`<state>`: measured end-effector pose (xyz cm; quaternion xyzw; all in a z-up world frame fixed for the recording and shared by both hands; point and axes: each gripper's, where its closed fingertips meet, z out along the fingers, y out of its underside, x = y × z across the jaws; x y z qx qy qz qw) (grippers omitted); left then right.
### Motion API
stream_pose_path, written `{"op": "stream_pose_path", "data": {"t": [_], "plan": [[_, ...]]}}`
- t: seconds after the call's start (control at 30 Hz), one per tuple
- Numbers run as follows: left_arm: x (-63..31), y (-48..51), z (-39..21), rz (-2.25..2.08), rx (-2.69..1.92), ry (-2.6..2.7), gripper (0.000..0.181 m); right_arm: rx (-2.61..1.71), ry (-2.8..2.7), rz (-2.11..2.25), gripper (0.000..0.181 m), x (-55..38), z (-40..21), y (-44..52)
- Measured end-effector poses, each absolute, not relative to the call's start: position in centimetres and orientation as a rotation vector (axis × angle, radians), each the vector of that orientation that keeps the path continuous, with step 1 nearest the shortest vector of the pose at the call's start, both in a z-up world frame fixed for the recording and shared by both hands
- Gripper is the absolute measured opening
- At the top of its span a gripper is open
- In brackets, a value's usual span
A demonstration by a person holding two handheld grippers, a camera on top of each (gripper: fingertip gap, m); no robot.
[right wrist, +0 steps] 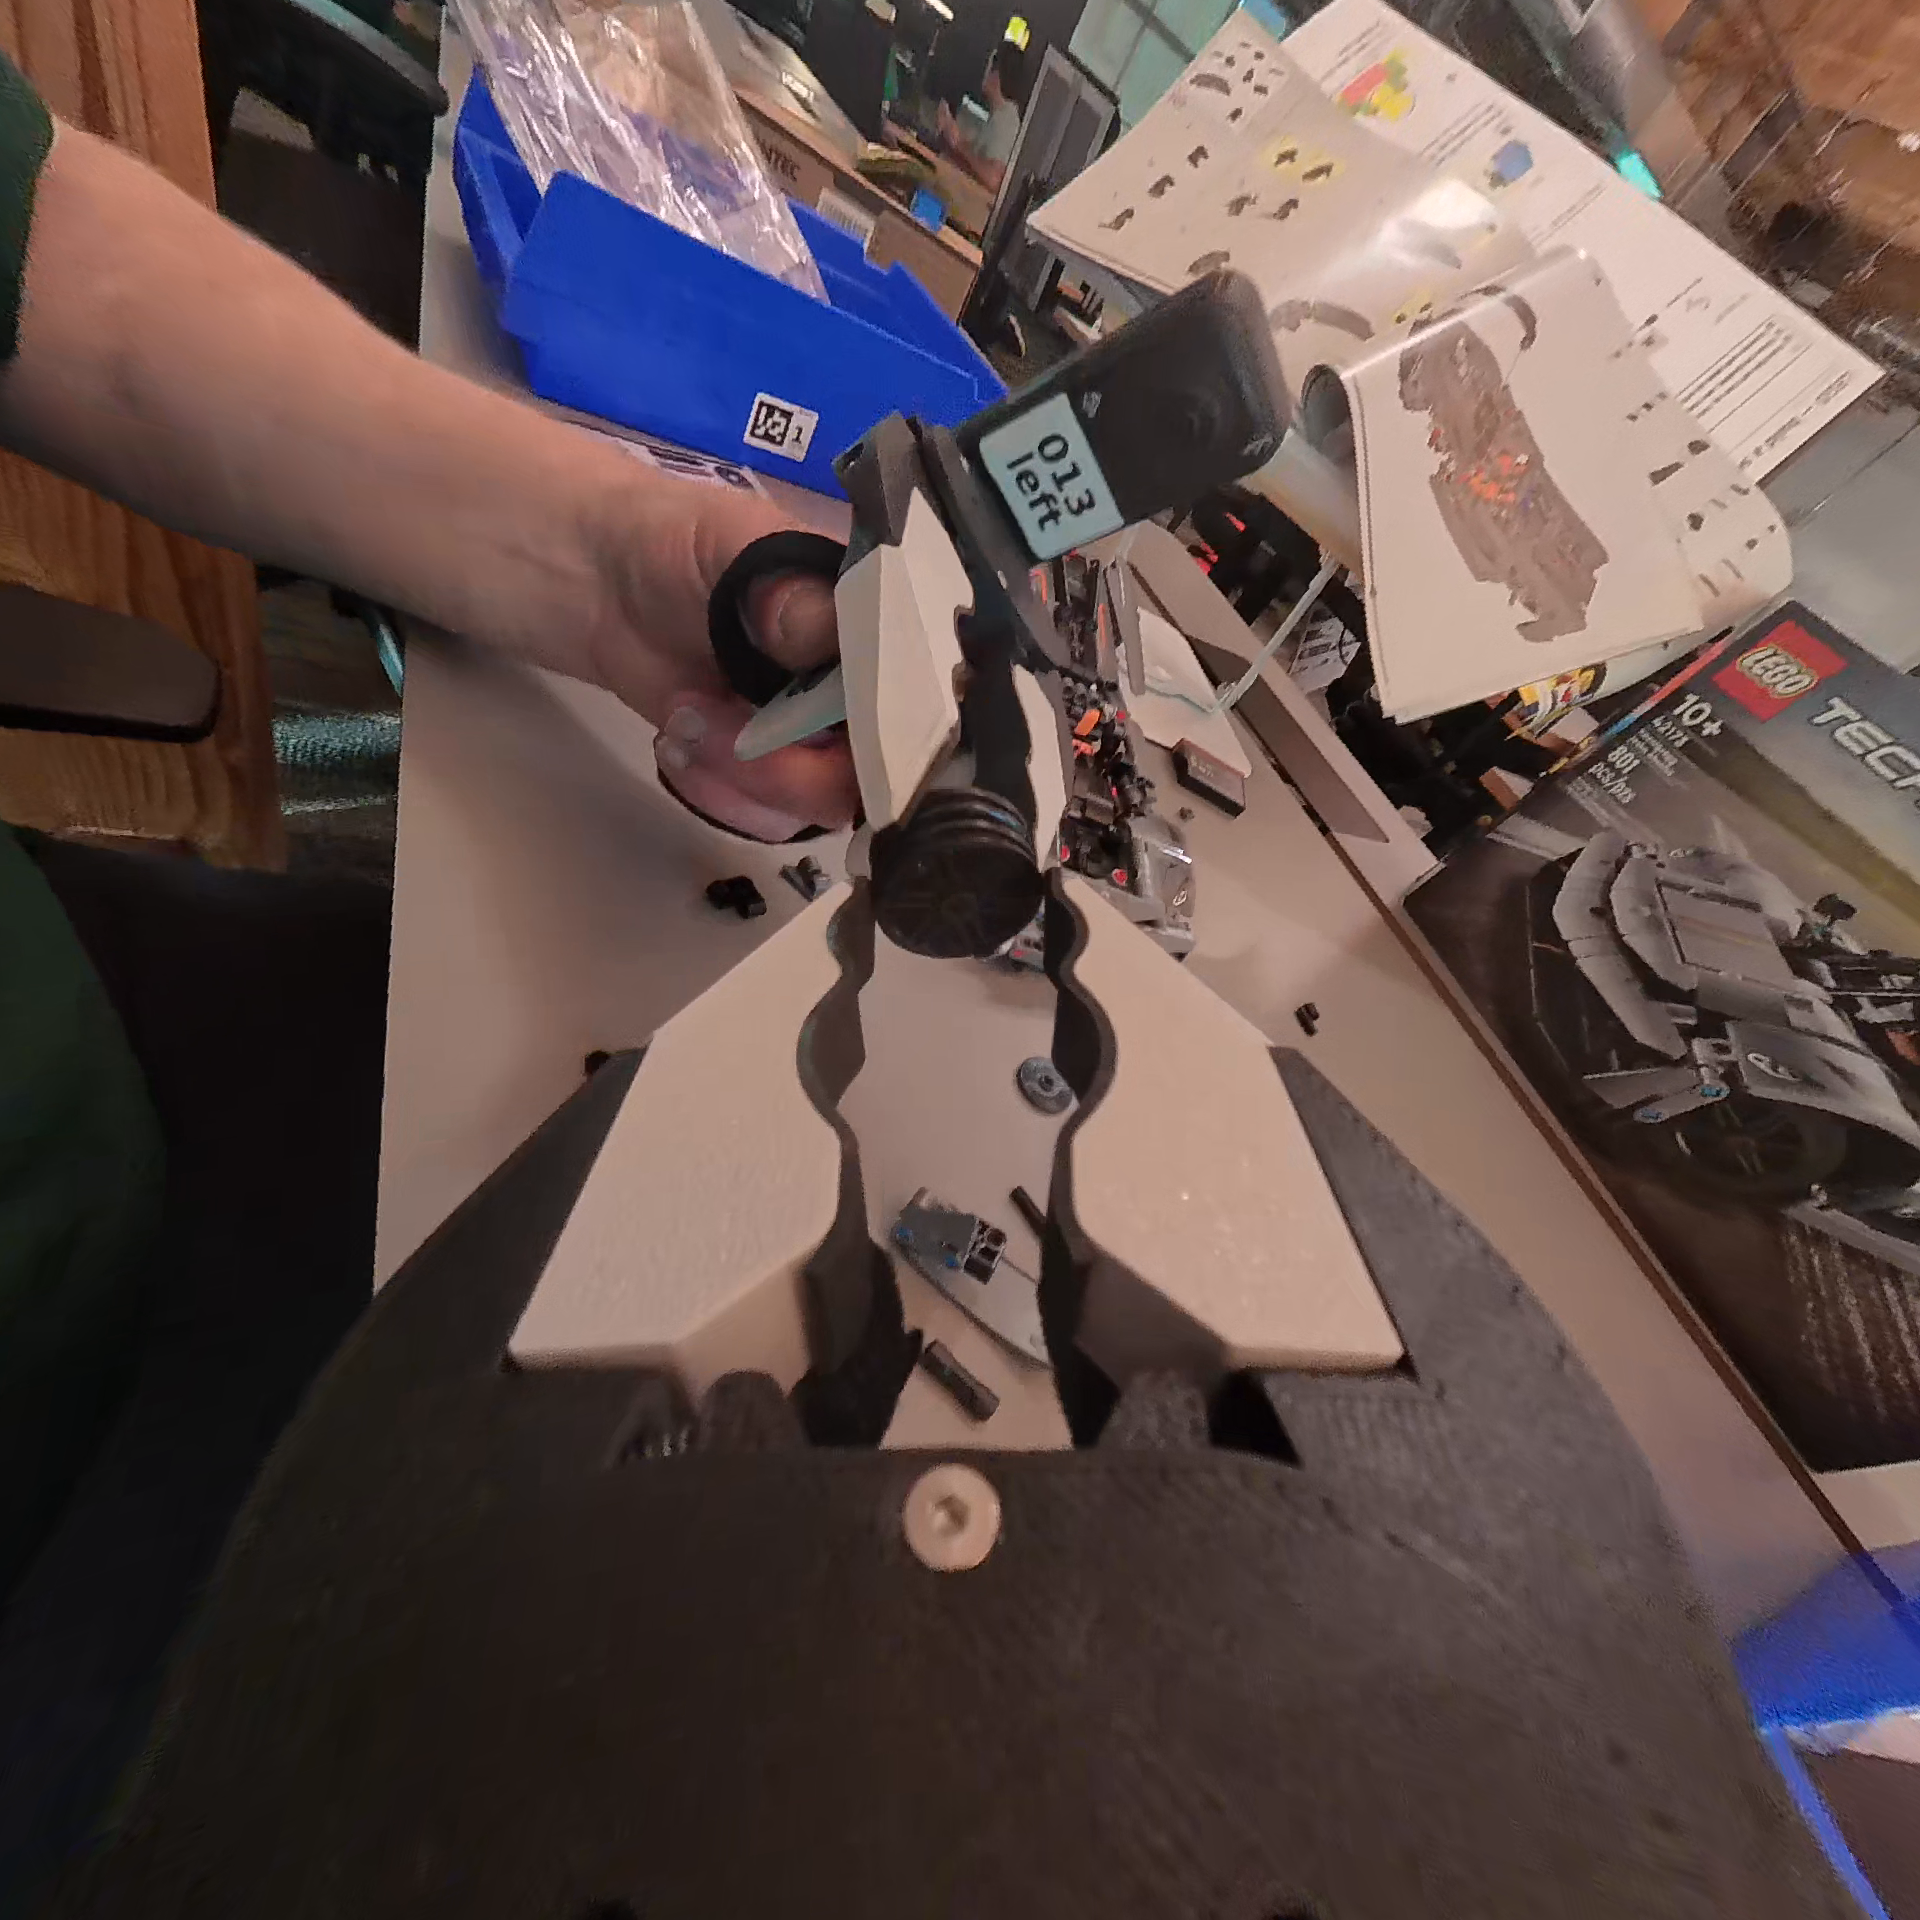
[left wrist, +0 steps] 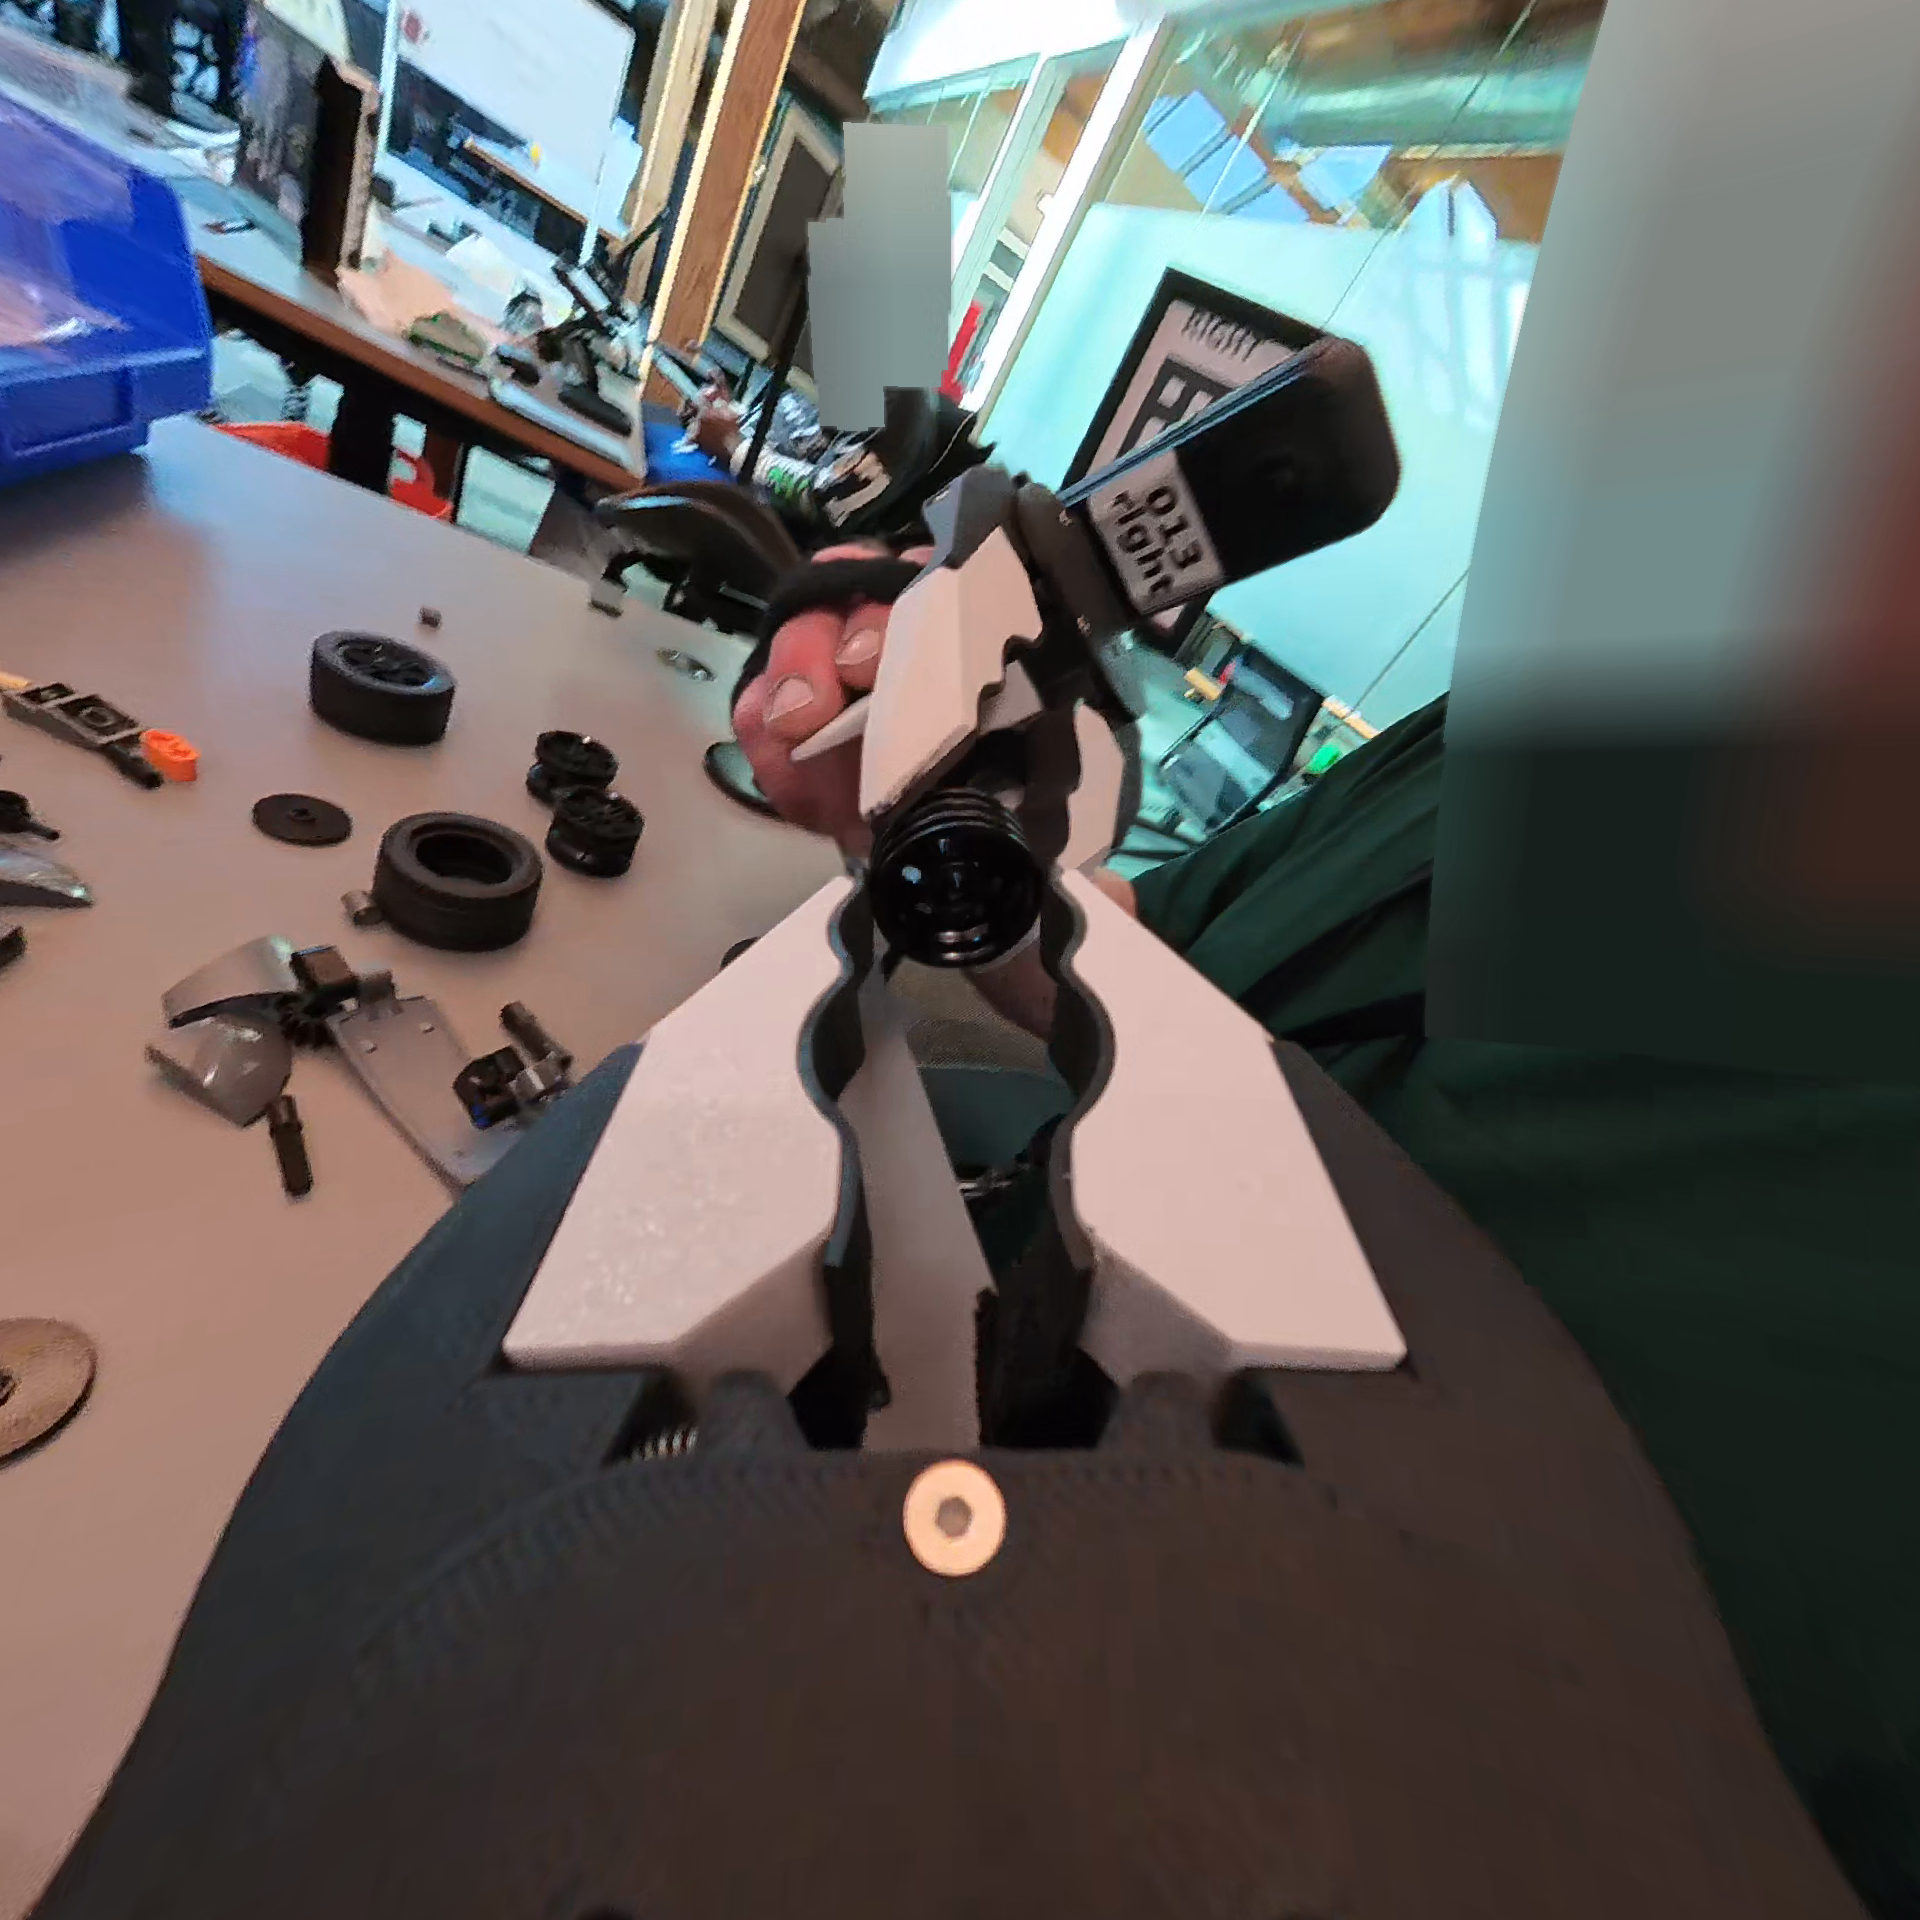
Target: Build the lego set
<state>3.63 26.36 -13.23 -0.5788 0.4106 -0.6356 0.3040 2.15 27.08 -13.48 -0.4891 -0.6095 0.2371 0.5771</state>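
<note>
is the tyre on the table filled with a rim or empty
Empty: the loose tyre shows an open dark hole; two rims sit apart beside it.

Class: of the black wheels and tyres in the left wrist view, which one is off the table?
The wheel held between the two grippers' fingertips, in the air. The tyres and the rims all lie on the table.

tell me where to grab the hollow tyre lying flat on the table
Grip the hollow tyre across its outer tread, coming straight down. It lies flat, hole up, so the tread faces outward all round. A grey piece sits by its left edge, so close front to back.
</note>
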Motion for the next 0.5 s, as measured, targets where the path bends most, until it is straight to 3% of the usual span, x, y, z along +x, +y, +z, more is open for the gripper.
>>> {"op": "stream_pose_path", "data": {"t": [0.27, 0.5], "plan": [[2.7, 25.6, -11.5, -1.881, -1.392, 1.068, 0.03, -1.072, -1.416, 0.573, 0.03, 1.0, -11.9, 26.5], [2.7, 26.5, -12.2, -1.778, -1.443, 1.066, 0.03, -1.131, -1.465, 0.544, 0.029, 1.4, -12.7, 27.1]]}}
